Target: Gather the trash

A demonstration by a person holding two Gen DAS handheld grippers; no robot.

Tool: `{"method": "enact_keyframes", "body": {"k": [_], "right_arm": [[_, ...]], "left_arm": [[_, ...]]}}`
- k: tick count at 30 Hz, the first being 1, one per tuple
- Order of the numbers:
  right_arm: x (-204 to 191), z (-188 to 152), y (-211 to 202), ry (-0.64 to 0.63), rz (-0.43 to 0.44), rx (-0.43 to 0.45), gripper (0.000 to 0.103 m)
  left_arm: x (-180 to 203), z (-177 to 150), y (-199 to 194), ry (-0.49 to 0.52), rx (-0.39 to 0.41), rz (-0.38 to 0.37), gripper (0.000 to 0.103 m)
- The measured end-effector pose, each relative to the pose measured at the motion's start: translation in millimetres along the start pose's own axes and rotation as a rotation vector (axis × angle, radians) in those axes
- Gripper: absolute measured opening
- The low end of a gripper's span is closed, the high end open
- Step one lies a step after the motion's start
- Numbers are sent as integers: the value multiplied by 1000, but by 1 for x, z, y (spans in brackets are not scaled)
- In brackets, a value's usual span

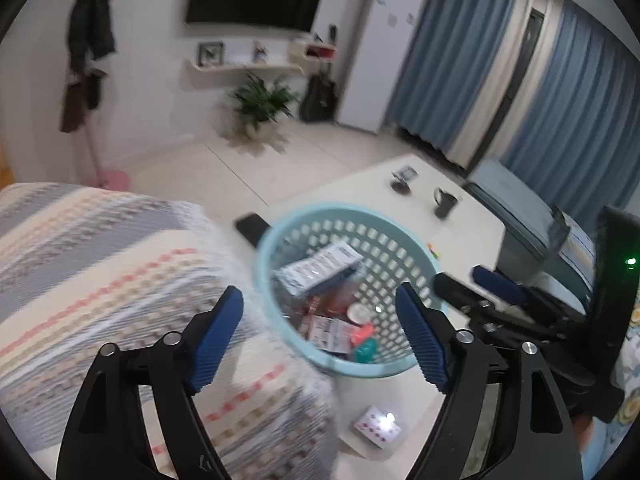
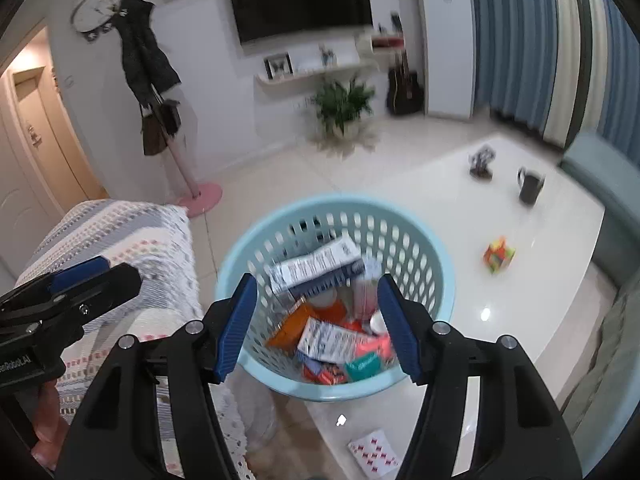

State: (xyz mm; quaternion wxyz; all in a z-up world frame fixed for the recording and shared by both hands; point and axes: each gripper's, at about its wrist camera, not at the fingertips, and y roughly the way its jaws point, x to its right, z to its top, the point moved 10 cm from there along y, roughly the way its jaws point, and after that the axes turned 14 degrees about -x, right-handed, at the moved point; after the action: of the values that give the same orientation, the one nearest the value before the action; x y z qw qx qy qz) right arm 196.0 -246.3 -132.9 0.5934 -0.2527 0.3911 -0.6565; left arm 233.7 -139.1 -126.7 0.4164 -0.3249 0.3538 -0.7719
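Both jaws spread, nothing pinched: left gripper (image 1: 320,336), right gripper (image 2: 318,324). Basket (image 2: 446,280) of trash sits just ahead. Next, clear the rim before going for leftover card (image 2: 374,458) below on table (image 2: 540,288).

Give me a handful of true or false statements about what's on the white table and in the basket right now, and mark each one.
1. The light blue basket holds several boxes and packets. True.
2. The dark mug lies inside the basket. False: it stands on the white table, apart from the basket.
3. The playing card lies on the table outside the basket. True.
4. The left hand-held gripper is clamped on a box. False: its jaws stand open with nothing between them.
5. The colourful cube is on the floor. False: it sits on the table.
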Motion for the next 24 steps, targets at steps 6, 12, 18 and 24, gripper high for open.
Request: {"method": "enact_keyframes", "body": {"k": [6,12,18,24], "right_arm": [[-21,3,-38,-23,-48,121,64],[-40,0,-62,-37,-37,219,66],[-51,-5,-72,-51,-62,262,66],[-47,-9,-80,-43,-95,291,67]], "left_arm": [[-25,-16,-49,-13,124,122,85],[-47,-27,-100,-66,311,276,88],[-58,-31,-108,-75,377,288,92],[-55,-35,-113,-64,385,320,94]]}}
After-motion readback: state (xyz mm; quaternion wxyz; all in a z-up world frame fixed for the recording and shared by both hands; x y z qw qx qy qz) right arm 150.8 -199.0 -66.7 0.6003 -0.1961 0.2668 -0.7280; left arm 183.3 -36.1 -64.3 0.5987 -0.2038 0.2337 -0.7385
